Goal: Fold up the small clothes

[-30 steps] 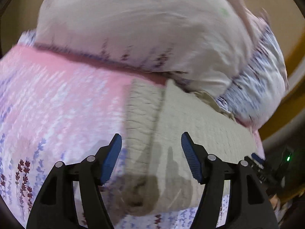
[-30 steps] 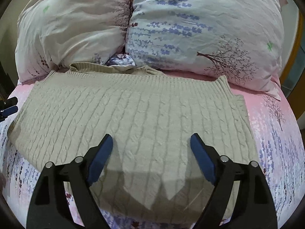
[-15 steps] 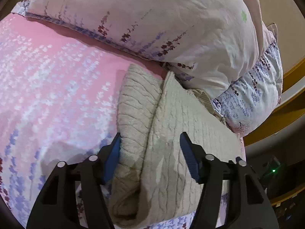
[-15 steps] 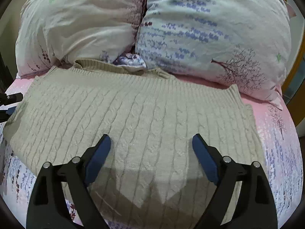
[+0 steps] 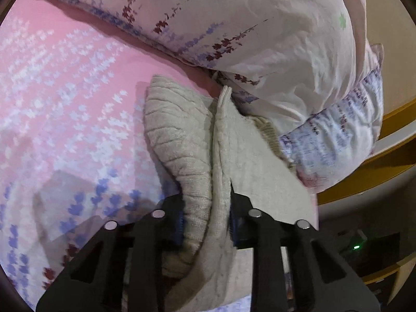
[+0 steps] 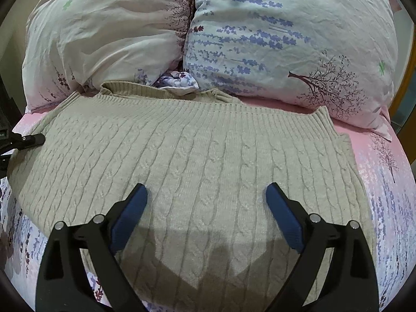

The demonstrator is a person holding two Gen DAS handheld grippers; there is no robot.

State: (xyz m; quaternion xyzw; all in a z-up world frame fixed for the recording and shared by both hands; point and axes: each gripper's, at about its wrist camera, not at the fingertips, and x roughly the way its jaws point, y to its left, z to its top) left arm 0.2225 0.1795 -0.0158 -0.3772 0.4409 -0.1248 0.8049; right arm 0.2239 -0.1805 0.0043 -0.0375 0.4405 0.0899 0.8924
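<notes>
Two grippers over bed. Left gripper [image 5: 206, 215] pinched together on bunched side edge of beige cable-knit sweater [image 6: 197, 161], blue pads buried in doubled knit. Right gripper [image 6: 206, 208] spread wide, hovering above sweater's middle, gripping nothing. Sweater lies flat on pink floral bedsheet [image 6: 384, 182], collar toward two floral pillows [image 6: 286, 33]. Knit looks thick, soft, floppy, probably stretchy — likely sags when lifted. Best hold: ribbed hem or side seams, both layers together.

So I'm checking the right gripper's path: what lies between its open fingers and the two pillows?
Only the beige cable-knit sweater, spread flat up to the floral pillows, in the right wrist view beyond the right gripper.
</notes>
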